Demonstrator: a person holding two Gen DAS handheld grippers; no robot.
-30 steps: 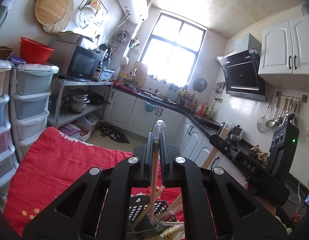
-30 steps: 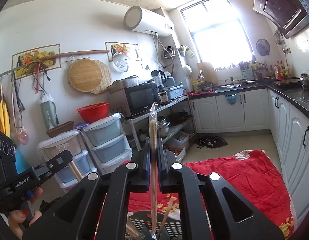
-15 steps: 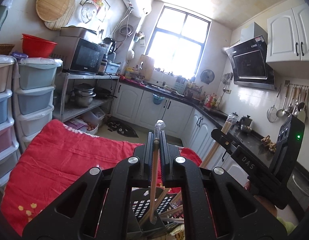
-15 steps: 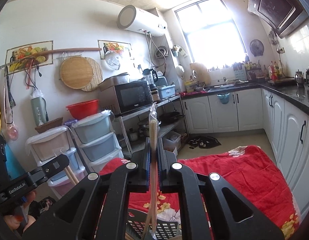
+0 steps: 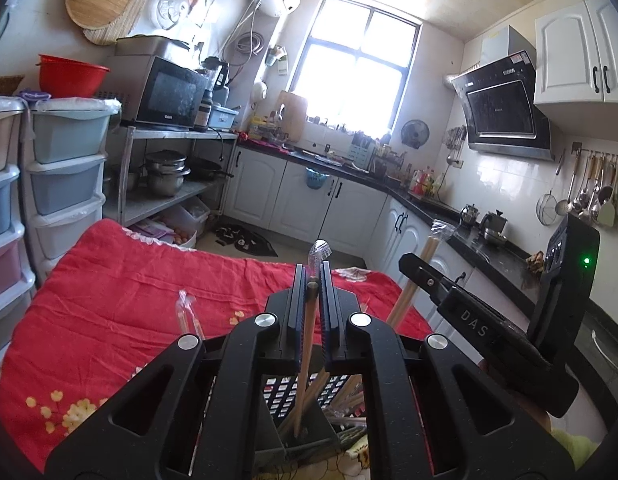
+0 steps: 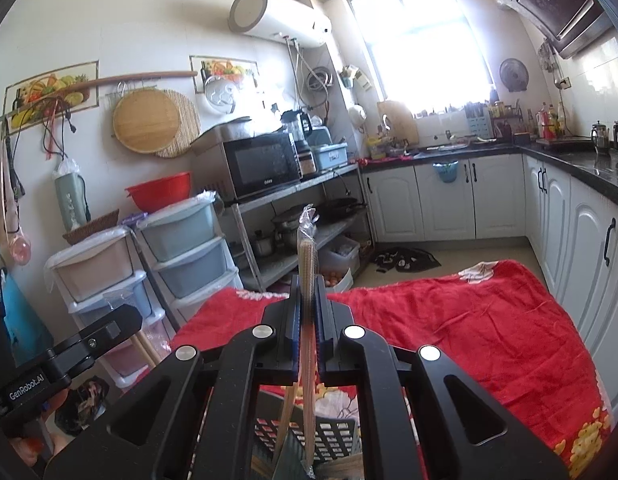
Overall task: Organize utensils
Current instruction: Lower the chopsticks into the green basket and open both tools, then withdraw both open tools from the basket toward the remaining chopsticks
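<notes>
My left gripper (image 5: 312, 280) is shut on a pair of wooden chopsticks (image 5: 307, 340) in a clear wrapper, held upright. Their lower ends reach into a black perforated utensil basket (image 5: 283, 396) on the red blanket (image 5: 149, 280). Several other chopsticks lean inside the basket. My right gripper (image 6: 307, 288) is shut on another wrapped pack of chopsticks (image 6: 307, 248), also upright, with its foot down in the same basket (image 6: 333, 440). Each gripper shows in the other's view: the right gripper (image 5: 413, 266) to the right, the left gripper (image 6: 117, 326) to the left.
A wrapped chopstick pair (image 5: 187, 314) stands up left of the basket. Plastic drawer towers (image 5: 65, 184) and a metal shelf with a microwave (image 5: 165, 96) line the left wall. White cabinets under a black counter (image 5: 429, 204) run behind and to the right.
Both grippers have sunk with their chopsticks, whose lower ends now sit deeper in the black basket. More of the red blanket shows ahead. Both grips stayed shut.
</notes>
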